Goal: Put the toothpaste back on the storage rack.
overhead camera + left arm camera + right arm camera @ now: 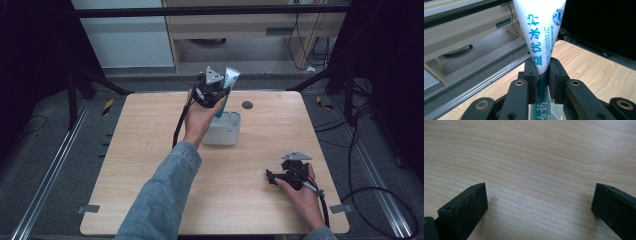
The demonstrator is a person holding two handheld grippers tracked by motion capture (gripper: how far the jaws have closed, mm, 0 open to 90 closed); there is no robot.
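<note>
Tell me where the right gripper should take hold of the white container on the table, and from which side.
Take the white container by its near right rim wall, coming down from above. It stands upright with an open top. The left gripper holds a toothpaste tube over its far left part.

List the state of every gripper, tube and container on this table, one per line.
Left gripper: shut on the white and teal toothpaste tube, raised over the holder.
White and teal toothpaste tube: upright, crimped end up, lower end in the holder.
White rounded plastic holder: standing on the light wooden table.
Right gripper: open, holding nothing, low over the table.
</note>
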